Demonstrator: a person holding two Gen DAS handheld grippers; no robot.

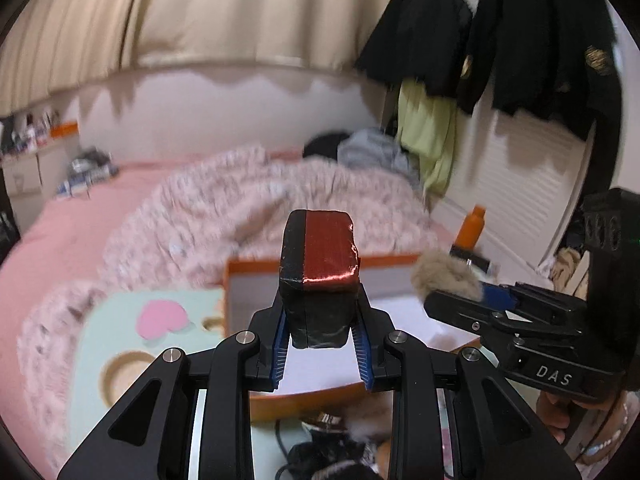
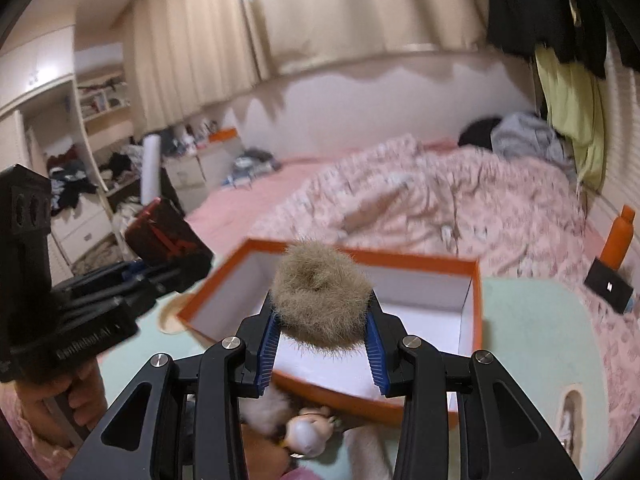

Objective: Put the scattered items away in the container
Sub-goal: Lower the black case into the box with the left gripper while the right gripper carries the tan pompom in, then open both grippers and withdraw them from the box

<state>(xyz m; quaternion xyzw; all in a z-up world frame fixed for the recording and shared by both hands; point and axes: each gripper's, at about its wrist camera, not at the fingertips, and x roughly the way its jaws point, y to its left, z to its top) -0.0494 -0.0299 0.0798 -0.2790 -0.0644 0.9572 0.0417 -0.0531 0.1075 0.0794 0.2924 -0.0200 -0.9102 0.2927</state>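
Observation:
My left gripper is shut on a black and shiny red box, held upright above the orange box with a white inside. My right gripper is shut on a fluffy brown scrunchie, held over the near part of the same orange box. In the left wrist view the right gripper with the scrunchie is at the right. In the right wrist view the left gripper with the red and black box is at the left.
The orange box sits on a mint green mat on a bed with a pink flowered quilt. A small doll figure and fluffy items lie in front of the box. An orange bottle and a black object lie at the right.

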